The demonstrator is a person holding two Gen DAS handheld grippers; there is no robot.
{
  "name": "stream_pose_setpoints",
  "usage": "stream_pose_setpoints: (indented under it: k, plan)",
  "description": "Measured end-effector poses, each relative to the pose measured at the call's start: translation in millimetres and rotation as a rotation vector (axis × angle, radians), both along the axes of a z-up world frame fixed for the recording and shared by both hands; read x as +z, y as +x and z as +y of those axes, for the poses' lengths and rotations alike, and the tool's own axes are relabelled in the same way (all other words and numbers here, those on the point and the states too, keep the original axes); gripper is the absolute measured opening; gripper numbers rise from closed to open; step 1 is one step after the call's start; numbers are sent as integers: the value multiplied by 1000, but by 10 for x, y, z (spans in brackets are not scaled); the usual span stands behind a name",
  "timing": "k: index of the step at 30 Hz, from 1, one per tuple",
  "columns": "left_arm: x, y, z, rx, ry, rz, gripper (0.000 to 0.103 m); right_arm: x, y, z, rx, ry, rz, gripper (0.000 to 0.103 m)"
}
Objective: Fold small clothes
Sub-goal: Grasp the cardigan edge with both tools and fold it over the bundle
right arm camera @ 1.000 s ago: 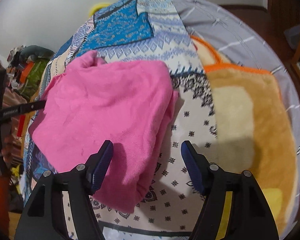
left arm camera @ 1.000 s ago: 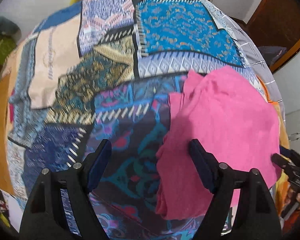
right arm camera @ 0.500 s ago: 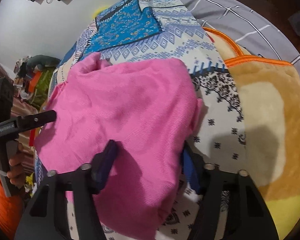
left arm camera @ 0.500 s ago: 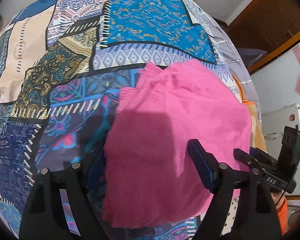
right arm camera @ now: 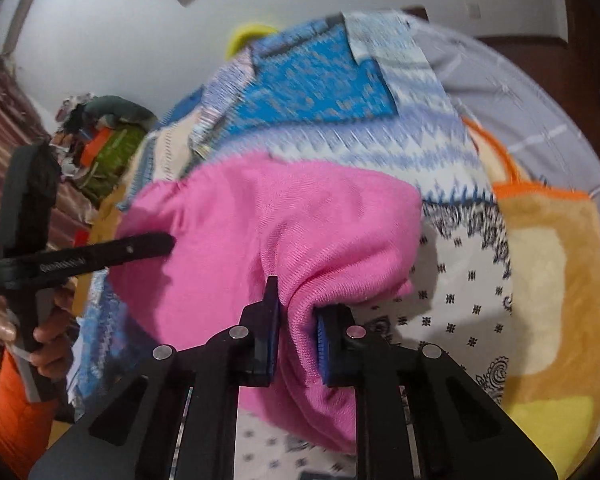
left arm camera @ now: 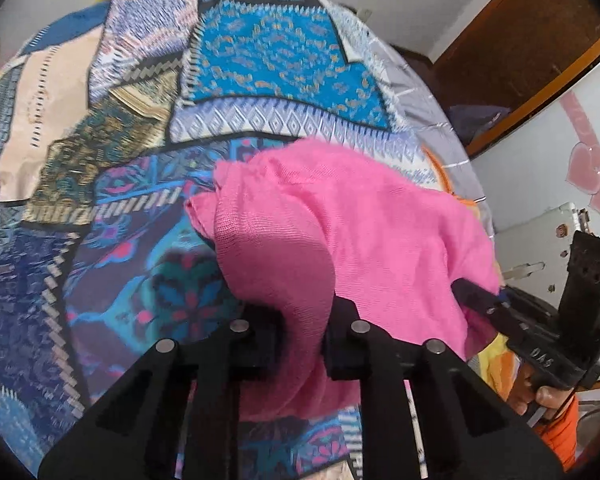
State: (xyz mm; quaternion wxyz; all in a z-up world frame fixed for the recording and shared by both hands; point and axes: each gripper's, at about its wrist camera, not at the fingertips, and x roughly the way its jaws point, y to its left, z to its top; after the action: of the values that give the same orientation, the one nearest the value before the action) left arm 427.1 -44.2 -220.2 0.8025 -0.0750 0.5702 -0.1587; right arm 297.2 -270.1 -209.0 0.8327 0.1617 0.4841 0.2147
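Note:
A pink knitted garment [left arm camera: 364, 232] lies bunched on the patchwork bedspread [left arm camera: 148, 160]; it also shows in the right wrist view [right arm camera: 268, 232]. My left gripper [left arm camera: 302, 340] is shut on the garment's near left edge, cloth pinched between the pads. My right gripper [right arm camera: 298, 332] is shut on the near right edge, a fold bulging up between its blue pads [right arm camera: 272, 320]. The right gripper shows at the garment's right side in the left wrist view [left arm camera: 476, 300]. The left gripper shows at the garment's left side in the right wrist view [right arm camera: 148, 246].
An orange and cream fleece blanket [right arm camera: 552, 280] lies on the bed to the right of the garment. A pile of clothes [right arm camera: 104, 136] sits beyond the bed's left side. A wooden cupboard [left arm camera: 520, 52] stands at the far right.
Both grippers have closed on the pink garment's near edge, one at each side. The cloth has bunched and lifted between the jaws. The views are blurred by motion.

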Motion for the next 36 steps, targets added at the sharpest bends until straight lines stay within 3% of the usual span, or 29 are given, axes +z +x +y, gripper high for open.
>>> stream_pose_setpoints:
  k: [5,12,18,24,32,36]
  plan:
    - [493,-318,279,32,-1,-96,16,453,-161,157,32,13,-74,13]
    - [1162,-852,836,103,32,-238,16,984,-423,692,115,16,-180,13]
    - [1336,-1189,1324,159,32,-270,16,1134,-578,1169,183,16,-210,13]
    - [1147,-1464,1757,205,23,-230,16,937,-650,1547,239,13,-158,13]
    - [427,-1665,2117,243,-8,-93,16,440,-624,1949,295,-55,-54,13]
    - [104,-1695,2167,233,27,-55,17,224,-574,2063,307,-96,-15,14]
